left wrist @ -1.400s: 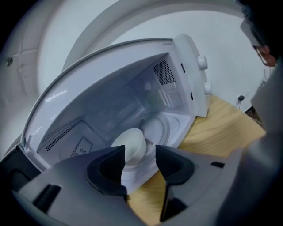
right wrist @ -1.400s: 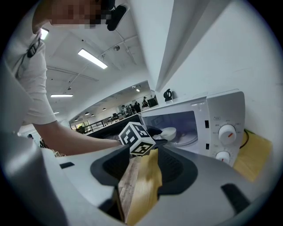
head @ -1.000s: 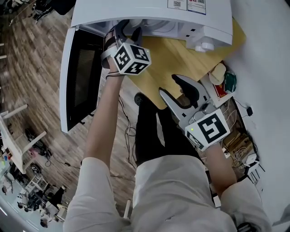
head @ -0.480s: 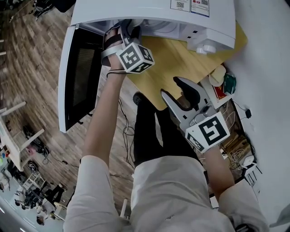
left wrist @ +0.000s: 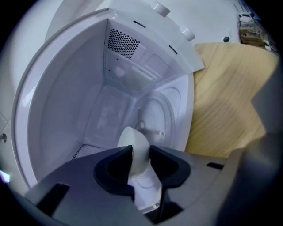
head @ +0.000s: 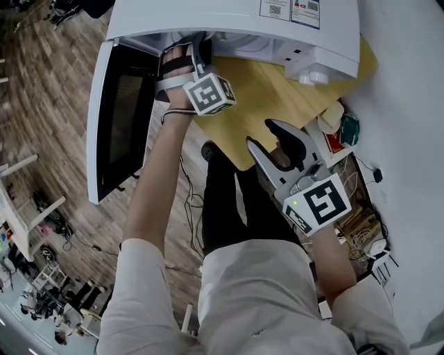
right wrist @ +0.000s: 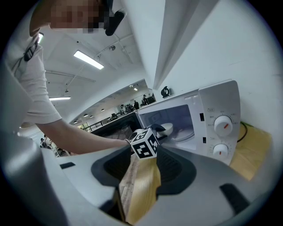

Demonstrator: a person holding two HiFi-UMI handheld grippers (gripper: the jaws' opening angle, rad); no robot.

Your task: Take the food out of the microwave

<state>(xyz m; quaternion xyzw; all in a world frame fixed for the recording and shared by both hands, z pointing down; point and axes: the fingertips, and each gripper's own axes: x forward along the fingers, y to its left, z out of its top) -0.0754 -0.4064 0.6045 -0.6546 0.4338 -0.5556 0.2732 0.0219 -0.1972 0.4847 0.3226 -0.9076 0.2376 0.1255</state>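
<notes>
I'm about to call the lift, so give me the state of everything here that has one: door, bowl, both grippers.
White microwave door: swung wide open.
Round white bowl: inside the microwave, gripped by its wall.
Left gripper: jaws just closed in, shut on the bowl's wall.
Right gripper: jaws just closed slightly, open, nothing between them, over the light wooden table.

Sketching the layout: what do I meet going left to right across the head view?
Open microwave door → left gripper, jaws just closed onto the white bowl → right gripper, jaws just narrowing, holding nothing.
</notes>
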